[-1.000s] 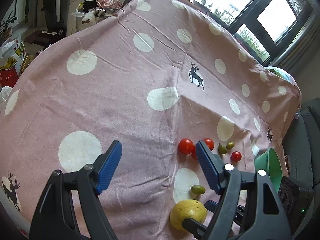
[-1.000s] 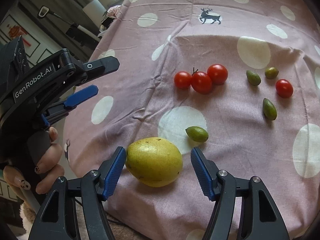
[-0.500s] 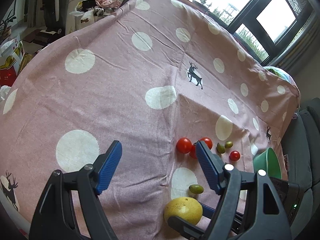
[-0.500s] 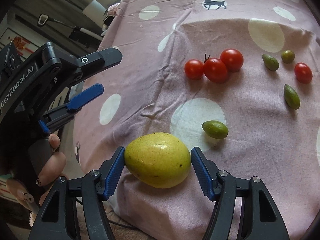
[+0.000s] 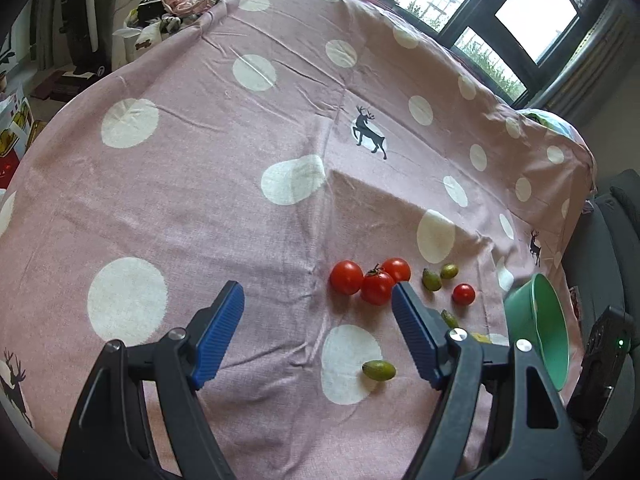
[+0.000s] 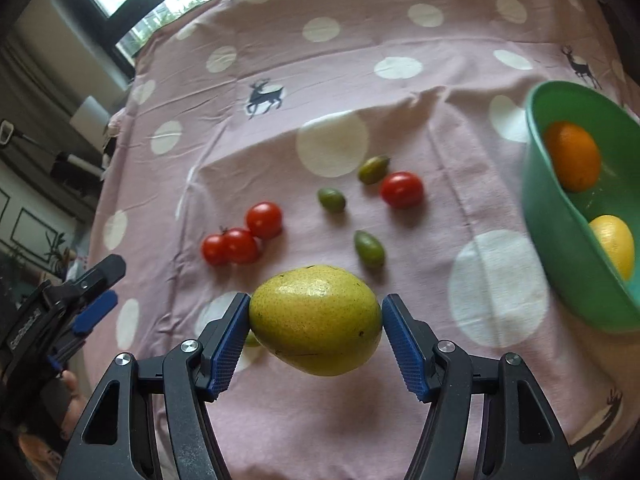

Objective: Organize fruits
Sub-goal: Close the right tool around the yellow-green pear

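Note:
My right gripper (image 6: pixel 316 314) is shut on a yellow-green pear (image 6: pixel 316 324) and holds it clear of the pink spotted cloth (image 6: pixel 400 24). Beyond it lie three red tomatoes (image 6: pixel 240 244), a single tomato (image 6: pixel 402 189) and small green fruits (image 6: pixel 369 249). A green bowl (image 6: pixel 568 260) at the right holds an orange (image 6: pixel 574 160) and a lemon (image 6: pixel 614 244). My left gripper (image 5: pixel 316 300) hovers open over the cloth, with the tomato cluster (image 5: pixel 372 286) just past its right finger and one green fruit (image 5: pixel 378 370) lying near that finger.
The cloth covers a wide raised surface that drops off at the near and left edges. Dark-framed windows (image 5: pixel 520 8) stand behind it, and clutter (image 5: pixel 172 4) is piled at the far left corner. A grey sofa (image 5: pixel 616 216) borders the right side.
The pear has come up off the cloth in my right gripper, which has rolled and swung right until the green bowl came into view. My left gripper has hardly moved.

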Available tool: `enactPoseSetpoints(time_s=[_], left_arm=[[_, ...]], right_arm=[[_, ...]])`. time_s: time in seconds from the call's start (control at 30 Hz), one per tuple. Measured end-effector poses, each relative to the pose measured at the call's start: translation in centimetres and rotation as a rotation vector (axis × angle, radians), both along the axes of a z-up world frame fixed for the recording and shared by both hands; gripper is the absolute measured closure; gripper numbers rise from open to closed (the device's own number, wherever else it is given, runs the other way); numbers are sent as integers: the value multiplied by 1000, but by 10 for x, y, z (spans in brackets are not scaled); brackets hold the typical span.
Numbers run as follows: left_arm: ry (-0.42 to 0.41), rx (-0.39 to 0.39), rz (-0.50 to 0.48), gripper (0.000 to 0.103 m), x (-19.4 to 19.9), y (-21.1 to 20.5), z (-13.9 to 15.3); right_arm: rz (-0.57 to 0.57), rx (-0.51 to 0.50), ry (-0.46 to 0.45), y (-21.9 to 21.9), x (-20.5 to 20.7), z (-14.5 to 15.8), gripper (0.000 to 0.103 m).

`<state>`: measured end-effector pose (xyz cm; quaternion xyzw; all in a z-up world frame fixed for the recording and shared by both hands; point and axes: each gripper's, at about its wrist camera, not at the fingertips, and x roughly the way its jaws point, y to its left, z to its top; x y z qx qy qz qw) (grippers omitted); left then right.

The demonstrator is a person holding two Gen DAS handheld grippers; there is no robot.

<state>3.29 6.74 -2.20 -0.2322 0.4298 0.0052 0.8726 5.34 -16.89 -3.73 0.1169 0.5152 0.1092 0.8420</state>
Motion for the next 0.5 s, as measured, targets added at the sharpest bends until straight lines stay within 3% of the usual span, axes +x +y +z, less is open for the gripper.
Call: enactPoseSetpoints(time_s=[0.17,0.27,0.5], left_arm=[[21,41,-50,27,5,-18,-5],[32,48,-65,27,7,-23,-8],[37,41,-117,27,9,-37,-10]], right_arm=[[-46,-82,35,-11,9,-12,35],[-45,-75,23,-13,11,-12,35],[-83,69,-45,-37,4,4,32]])
